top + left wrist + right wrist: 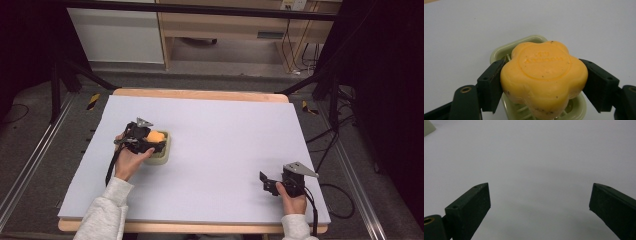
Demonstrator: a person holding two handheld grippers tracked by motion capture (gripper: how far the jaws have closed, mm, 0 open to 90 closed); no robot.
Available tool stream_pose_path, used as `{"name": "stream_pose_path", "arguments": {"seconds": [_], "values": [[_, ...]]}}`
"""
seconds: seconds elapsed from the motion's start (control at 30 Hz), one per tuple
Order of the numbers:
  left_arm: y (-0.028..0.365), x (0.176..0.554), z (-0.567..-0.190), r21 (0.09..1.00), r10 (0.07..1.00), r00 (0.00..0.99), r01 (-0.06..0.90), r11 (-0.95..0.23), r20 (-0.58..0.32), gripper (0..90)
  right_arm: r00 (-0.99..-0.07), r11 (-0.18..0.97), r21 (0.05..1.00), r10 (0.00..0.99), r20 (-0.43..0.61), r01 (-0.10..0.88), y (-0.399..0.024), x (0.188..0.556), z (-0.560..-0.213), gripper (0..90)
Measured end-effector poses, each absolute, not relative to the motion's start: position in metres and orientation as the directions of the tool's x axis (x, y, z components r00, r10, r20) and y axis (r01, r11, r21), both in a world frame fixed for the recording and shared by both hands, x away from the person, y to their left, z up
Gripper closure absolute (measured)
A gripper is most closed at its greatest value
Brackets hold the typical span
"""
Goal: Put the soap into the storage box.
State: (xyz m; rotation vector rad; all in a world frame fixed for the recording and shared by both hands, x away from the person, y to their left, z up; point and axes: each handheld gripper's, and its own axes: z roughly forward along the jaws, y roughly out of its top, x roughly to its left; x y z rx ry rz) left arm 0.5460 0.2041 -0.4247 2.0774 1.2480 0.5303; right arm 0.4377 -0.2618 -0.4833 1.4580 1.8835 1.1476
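An orange flower-shaped soap bar (544,75) is pinched between the two black jaws of my left gripper (544,85), just above a pale green soap dish (534,41). From the high view the soap (155,136) and dish (162,155) sit left of the table's middle, with the left gripper (150,142) over them. My right gripper (267,182) rests near the front right of the table, jaws wide apart with nothing between them (540,202).
The table is covered by a pale lilac mat (225,135) with a wooden edge (200,94) at the back. A corner of the green dish (428,127) peeks in at the top left of the right gripper view. Dark stands and cables flank the table.
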Motion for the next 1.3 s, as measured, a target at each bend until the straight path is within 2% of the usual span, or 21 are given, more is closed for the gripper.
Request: {"name": "stream_pose_path", "arguments": {"seconds": [1.3], "values": [[0.204, 0.547, -0.449, 0.693, 0.888, 0.461, 0.642, -0.328, -0.006, 24.8, -0.309, 0.080, 0.843, 0.945, 0.105, 0.532, -0.260, 0.438, -0.484, 4.0]]}}
